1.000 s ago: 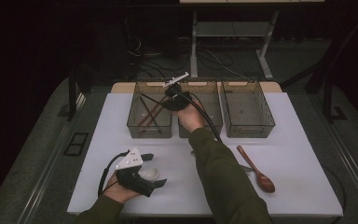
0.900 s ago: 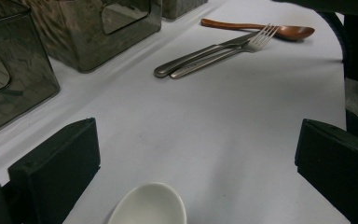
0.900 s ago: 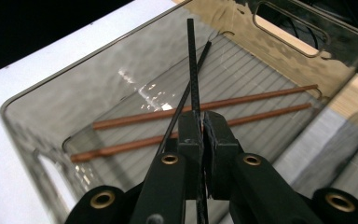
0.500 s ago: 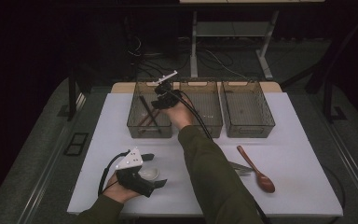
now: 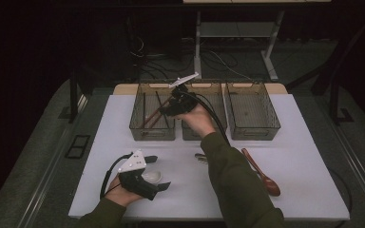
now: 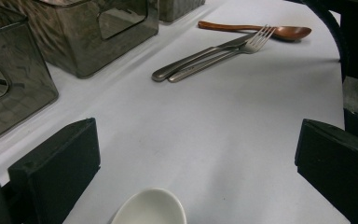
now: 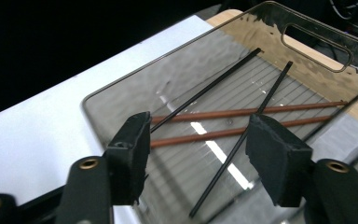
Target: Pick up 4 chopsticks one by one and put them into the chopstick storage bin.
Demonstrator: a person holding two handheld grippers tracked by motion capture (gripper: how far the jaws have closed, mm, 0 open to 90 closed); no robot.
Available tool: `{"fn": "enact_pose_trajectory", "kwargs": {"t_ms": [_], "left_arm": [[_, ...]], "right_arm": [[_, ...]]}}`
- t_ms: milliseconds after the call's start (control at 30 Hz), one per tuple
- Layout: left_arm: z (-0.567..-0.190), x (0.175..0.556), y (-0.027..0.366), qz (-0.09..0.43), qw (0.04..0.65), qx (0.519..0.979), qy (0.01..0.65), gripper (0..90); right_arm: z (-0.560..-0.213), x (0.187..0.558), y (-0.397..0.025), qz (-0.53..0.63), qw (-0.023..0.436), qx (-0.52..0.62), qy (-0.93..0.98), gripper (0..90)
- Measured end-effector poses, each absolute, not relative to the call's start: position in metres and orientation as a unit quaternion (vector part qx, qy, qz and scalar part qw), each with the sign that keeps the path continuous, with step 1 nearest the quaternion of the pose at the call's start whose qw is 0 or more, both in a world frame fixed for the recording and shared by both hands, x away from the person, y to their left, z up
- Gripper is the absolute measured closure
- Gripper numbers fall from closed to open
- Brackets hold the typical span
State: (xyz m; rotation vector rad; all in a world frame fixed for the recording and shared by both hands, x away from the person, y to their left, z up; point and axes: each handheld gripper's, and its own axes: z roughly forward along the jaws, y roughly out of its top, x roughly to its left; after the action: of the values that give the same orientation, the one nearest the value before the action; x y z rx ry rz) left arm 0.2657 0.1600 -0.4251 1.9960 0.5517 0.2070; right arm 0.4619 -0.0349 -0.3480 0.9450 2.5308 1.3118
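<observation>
High view: R gripper (image 5: 168, 105) over upper-left bin (image 5: 152, 129), jaws apart, empty.
Chopsticks (image 7: 242, 136) lie in bin, centre frame; thin, stiff, light, slippery, so pinch mid-shaft. L gripper (image 5: 158, 172) released, beside white spoon (image 6: 150, 208).

Olive-green long sleeves on both forearms. Left hand-held gripper (image 5: 158, 172): black body, grey three-cornered plate on top, black cable looping off it. Right hand-held gripper (image 5: 168, 109): black, same grey plate, black cable trailing along sleeve. Blocky black jaws; brass-coloured screws near jaw bases.
</observation>
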Motion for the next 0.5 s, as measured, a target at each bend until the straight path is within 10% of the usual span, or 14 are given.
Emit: {"fn": "enact_pose_trajectory", "kwargs": {"t_ms": [500], "left_arm": [[-0.425,0.265,0.16,0.087,0.498,0.83,0.234,0.0]], "right_arm": [[-0.349,0.414,-0.122,0.471,0.074,0.307,0.823,31.0]]}}
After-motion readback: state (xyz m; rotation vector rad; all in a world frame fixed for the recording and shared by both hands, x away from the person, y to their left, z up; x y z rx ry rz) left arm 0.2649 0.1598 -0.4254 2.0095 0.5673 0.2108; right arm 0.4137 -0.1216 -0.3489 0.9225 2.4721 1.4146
